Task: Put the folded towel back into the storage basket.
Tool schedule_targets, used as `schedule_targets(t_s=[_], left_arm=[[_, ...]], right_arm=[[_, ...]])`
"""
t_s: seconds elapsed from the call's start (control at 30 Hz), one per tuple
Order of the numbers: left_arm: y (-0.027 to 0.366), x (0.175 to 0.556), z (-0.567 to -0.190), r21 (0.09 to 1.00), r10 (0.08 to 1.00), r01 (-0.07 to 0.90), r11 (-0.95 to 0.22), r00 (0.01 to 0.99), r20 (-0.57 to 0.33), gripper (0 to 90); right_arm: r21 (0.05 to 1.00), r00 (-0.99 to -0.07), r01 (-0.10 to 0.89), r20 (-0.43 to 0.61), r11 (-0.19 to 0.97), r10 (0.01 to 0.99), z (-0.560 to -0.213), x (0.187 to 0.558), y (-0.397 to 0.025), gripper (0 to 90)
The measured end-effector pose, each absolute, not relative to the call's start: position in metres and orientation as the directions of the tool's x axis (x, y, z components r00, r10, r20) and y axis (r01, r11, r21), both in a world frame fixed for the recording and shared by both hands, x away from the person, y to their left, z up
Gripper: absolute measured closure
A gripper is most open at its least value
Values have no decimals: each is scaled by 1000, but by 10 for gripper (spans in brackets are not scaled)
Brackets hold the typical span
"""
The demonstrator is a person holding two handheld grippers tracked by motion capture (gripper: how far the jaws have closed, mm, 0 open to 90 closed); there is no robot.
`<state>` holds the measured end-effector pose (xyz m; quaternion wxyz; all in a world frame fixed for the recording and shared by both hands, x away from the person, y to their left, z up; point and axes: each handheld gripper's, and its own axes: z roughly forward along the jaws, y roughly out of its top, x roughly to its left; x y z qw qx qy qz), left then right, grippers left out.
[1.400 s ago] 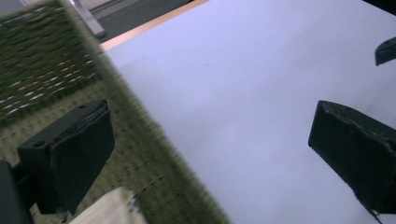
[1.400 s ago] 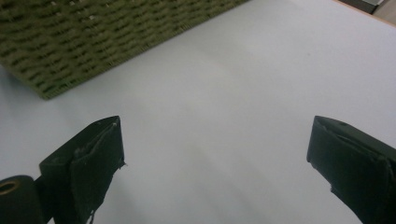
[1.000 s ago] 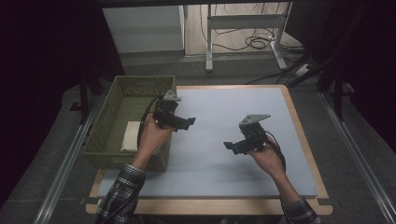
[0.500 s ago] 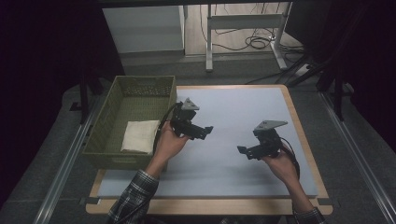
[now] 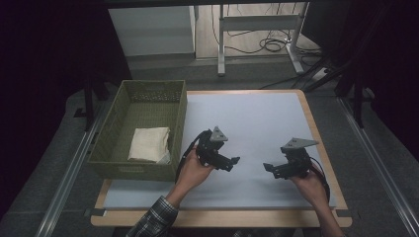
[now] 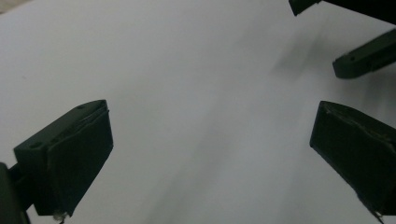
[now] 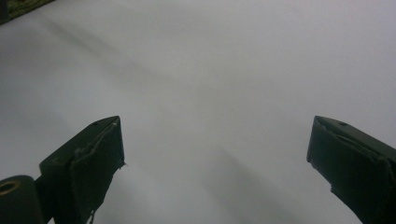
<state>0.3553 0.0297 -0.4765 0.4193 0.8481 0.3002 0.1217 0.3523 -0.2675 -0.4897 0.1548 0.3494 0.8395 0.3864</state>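
Black jaws are seen spread wide and empty on both tools. The left gripper (image 5: 232, 162) is held low over the middle of the bench (image 5: 257, 123), its jaws aimed to the right; in the left gripper view the two pads (image 6: 79, 158) stand well apart over bare white surface, and the jaw tips of the other tool (image 6: 364, 58) are caught at the top right. The right gripper (image 5: 269, 168) is held over the near right of the bench, its jaws aimed left, so that the two tools face each other with a gap between them. In the right gripper view its jaws are likewise parted, with nothing but the pale bench top between them.

Nothing is pinched by either tool, and both hang clear of the cloth, which suggests that the placing is finished and the hands are parked at rest over open surface.

Farther left, the folded cream cloth (image 5: 149, 144) lies flat on the floor of the green woven basket (image 5: 180, 126), in its near half and toward the near right corner. It is well apart from both tools. Its long axis appears to run near to far, roughly in line with the basket's long sides, with a slight tilt; as a folded square-ish pad it has no clear front, so a pointing direction cannot be told. The basket itself stands at the left edge of the bench, its long axis also near to far.
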Motion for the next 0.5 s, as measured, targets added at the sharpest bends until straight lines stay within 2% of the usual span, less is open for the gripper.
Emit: schedule_targets(t_s=[0.23,0.5], left_arm=[[33,344,-504,773,610,428,-468,790,-68,0],[43,331,-530,738,629,453,-499,776,-51,0]], right_arm=[[749,-695,485,18,451,718,-505,344,-284,41],[735,-691,497,13,461,723,-520,339,-290,41]])
